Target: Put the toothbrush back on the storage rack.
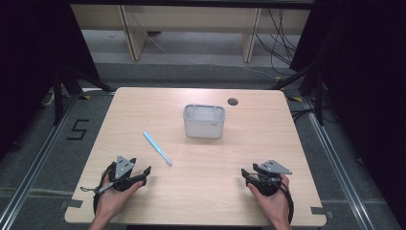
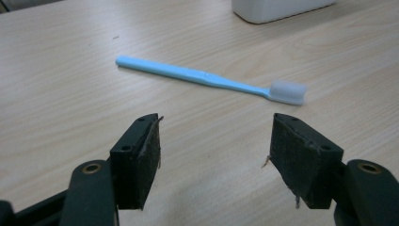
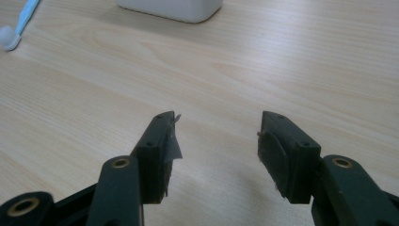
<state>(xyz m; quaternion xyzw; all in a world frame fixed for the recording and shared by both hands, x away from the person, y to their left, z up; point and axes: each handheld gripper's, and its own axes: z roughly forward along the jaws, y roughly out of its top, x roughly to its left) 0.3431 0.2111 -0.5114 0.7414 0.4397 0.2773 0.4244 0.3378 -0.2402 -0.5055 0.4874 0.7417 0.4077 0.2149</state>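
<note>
A light blue toothbrush (image 1: 157, 148) with a white bristle head lies flat on the wooden table (image 1: 143, 103), left of centre. Behind it, near the middle, stands a white rectangular holder (image 1: 204, 121) with compartments. My left gripper (image 1: 143, 173) rests at the front left, open and empty, its jaws pointing toward the toothbrush (image 2: 207, 78), which lies a short way beyond the fingertips. At the front right my right gripper (image 1: 247, 173) is open too, with bare table between its jaws. The holder's base (image 3: 170, 9) and the toothbrush head (image 3: 9, 38) sit at the top of the right gripper view.
A dark round cable hole (image 1: 232, 101) sits in the table top behind the holder. Black stands and cables flank the table on the floor. Wooden furniture legs stand at the back.
</note>
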